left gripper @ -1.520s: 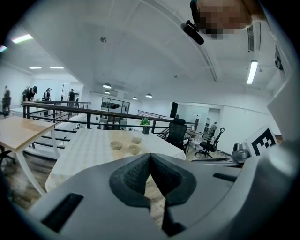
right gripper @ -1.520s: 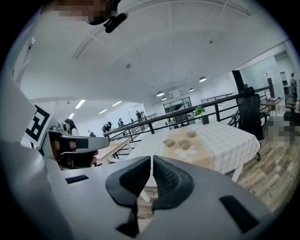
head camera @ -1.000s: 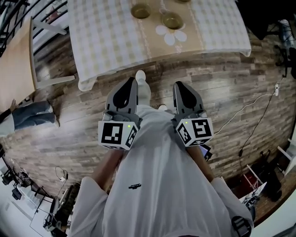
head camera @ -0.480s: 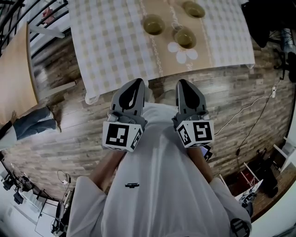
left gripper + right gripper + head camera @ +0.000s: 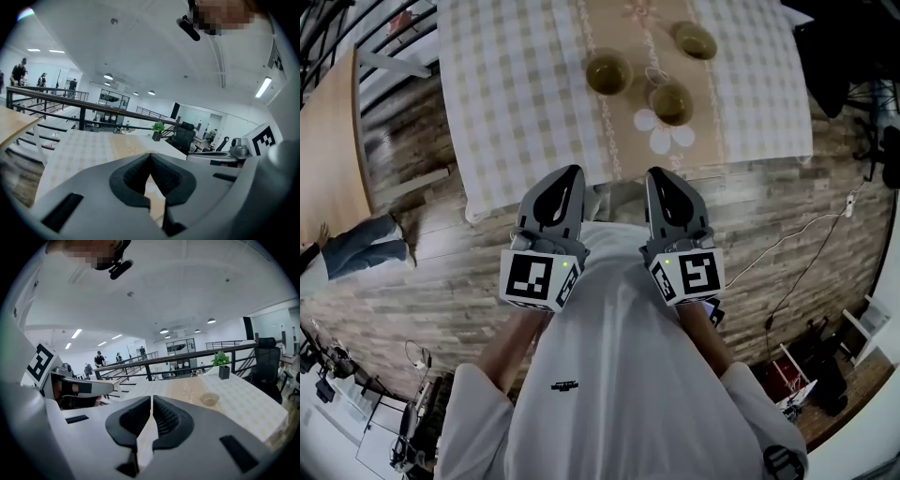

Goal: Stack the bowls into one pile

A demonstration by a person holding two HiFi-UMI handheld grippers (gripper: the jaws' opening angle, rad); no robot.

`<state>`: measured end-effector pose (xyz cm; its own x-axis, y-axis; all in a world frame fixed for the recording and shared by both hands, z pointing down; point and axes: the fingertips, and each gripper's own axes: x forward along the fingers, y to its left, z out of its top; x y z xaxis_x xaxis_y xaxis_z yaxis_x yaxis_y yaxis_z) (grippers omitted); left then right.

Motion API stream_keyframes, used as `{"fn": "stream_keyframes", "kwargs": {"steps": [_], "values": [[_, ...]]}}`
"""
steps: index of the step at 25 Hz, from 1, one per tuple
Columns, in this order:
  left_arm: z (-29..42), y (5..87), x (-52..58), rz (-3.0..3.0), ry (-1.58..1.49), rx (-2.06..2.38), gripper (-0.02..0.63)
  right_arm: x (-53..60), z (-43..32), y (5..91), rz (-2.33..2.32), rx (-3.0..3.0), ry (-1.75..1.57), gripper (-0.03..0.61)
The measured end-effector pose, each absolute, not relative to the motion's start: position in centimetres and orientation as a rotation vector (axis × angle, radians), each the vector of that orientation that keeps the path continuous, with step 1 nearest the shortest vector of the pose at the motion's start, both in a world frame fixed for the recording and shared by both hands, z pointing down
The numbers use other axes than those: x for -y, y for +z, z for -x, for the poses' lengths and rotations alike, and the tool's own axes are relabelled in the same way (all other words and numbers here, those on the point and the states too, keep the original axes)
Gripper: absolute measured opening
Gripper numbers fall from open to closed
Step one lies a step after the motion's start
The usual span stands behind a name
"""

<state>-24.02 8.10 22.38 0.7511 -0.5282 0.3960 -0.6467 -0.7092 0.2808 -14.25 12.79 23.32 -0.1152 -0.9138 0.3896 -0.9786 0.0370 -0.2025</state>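
Three olive-green bowls stand apart on the tan runner of a checked tablecloth: one [image 5: 608, 71] on the left, one [image 5: 672, 101] nearer me beside a white flower print, and one [image 5: 694, 39] farther right. Only one bowl [image 5: 209, 399] shows in the right gripper view. My left gripper [image 5: 568, 176] and right gripper [image 5: 658, 176] are held side by side just short of the table's near edge. Both are shut with nothing between the jaws. The bowls are hidden behind the jaws in the left gripper view, where the left gripper [image 5: 150, 155] points over the table [image 5: 516, 94].
A light wooden bench top [image 5: 328, 141] runs along the left, with someone's jeans-clad legs [image 5: 356, 246] on the plank floor beside it. A white cable [image 5: 806, 234] trails over the floor at right. A potted plant [image 5: 222, 364] and an office chair [image 5: 266, 357] stand past the table's far end.
Both grippers have moved forward to the table's near edge. The table has slid down in the head view, and a third bowl has come fully into sight. Both jaws stayed shut.
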Motion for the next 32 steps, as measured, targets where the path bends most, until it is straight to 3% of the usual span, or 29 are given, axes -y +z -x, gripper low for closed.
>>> {"fn": "stream_keyframes", "kwargs": {"steps": [12,17,27,32], "values": [[20.3,24.9,1.3,-2.442,0.406,0.990,0.018,-1.1,12.4,27.7,-1.671,2.247,0.632,0.041],[21.6,27.9,-1.6,-2.399,0.435,1.025,0.018,-2.8,13.9,30.1,-1.633,2.258,0.621,0.041],[20.8,33.8,4.6,-2.292,0.460,0.987,0.018,3.6,12.9,34.3,-1.625,2.214,0.667,0.041],[24.6,36.6,7.7,-2.247,0.444,0.981,0.021,5.5,17.0,36.6,-1.619,2.192,0.695,0.041]]}}
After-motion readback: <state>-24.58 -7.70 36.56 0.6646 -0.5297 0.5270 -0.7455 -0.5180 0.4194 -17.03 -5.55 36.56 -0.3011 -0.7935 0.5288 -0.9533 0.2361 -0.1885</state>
